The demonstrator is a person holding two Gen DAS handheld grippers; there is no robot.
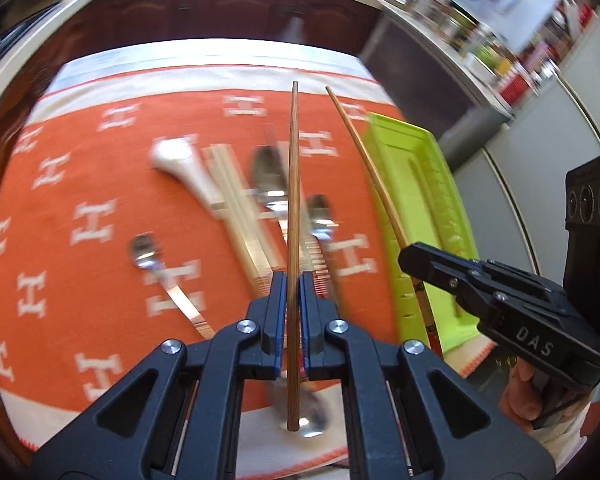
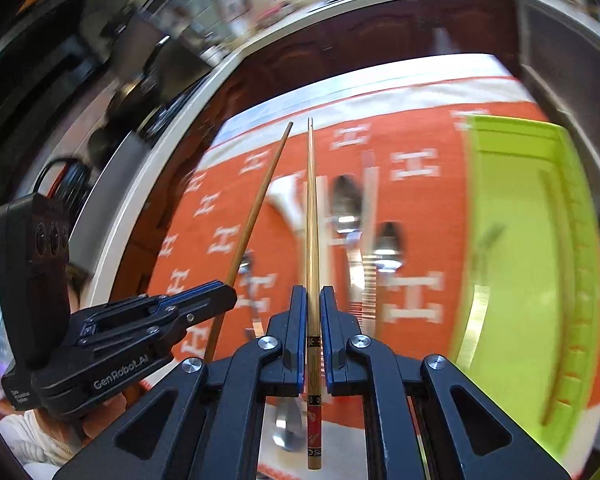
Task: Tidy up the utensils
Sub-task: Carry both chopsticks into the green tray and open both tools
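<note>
Each gripper, left [image 1: 292,280] and right [image 2: 314,294], pinched one chopstick [image 1: 293,216] [image 2: 311,216] lengthwise between its jaws, above the spoons [image 1: 266,178]. Thin grip: either stick could pivot or slip short of the green tray [image 1: 416,184].

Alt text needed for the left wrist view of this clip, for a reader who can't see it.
The left gripper pinches a brown chopstick above an orange cloth strewn with blurred spoons. To its right, the right gripper holds a second chopstick beside a lime-green tray.
</note>
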